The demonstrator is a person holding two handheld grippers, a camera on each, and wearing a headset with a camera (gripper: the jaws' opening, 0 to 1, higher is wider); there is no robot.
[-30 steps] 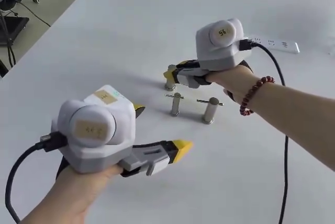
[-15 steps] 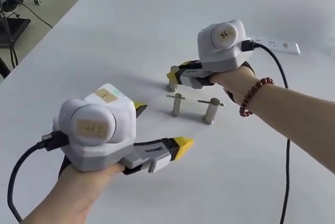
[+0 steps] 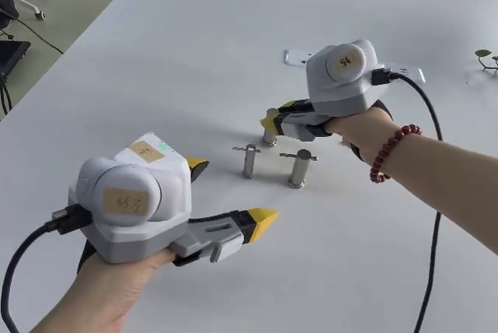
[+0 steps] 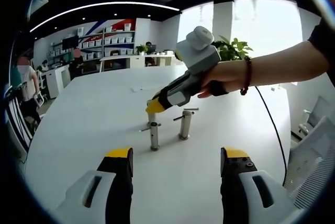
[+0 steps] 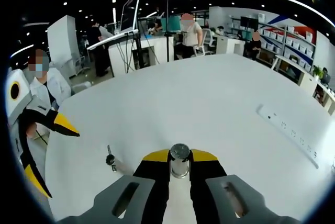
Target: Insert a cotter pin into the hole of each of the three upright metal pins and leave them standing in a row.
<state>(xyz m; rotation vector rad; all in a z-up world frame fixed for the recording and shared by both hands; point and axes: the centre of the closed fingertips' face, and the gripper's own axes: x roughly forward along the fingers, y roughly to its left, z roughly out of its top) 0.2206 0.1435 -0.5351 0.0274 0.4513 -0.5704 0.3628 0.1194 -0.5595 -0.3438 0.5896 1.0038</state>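
Observation:
Three upright metal pins stand mid-table. The middle pin point(image 3: 250, 160) point(image 4: 154, 135) and the right pin point(image 3: 298, 168) point(image 4: 184, 124) each carry a cotter pin through the top. My right gripper point(image 3: 272, 123) point(image 5: 179, 157) is shut on the far pin point(image 3: 270, 135) point(image 5: 179, 160), its yellow tips on either side of the pin's head; I cannot tell whether a cotter pin is in it. My left gripper point(image 3: 228, 193) point(image 4: 178, 153) hangs open near the table's front, well short of the pins, with nothing between its jaws.
A white power strip point(image 3: 407, 73) point(image 5: 289, 130) lies on the table behind the right gripper, whose black cable point(image 3: 432, 216) trails along the right side. A small plant point(image 3: 486, 56) sits at the far right. People and desks stand beyond the table.
The head camera has shifted. The right gripper and the far pin it holds have shifted a little to the right of the other two pins. The left gripper has stayed open.

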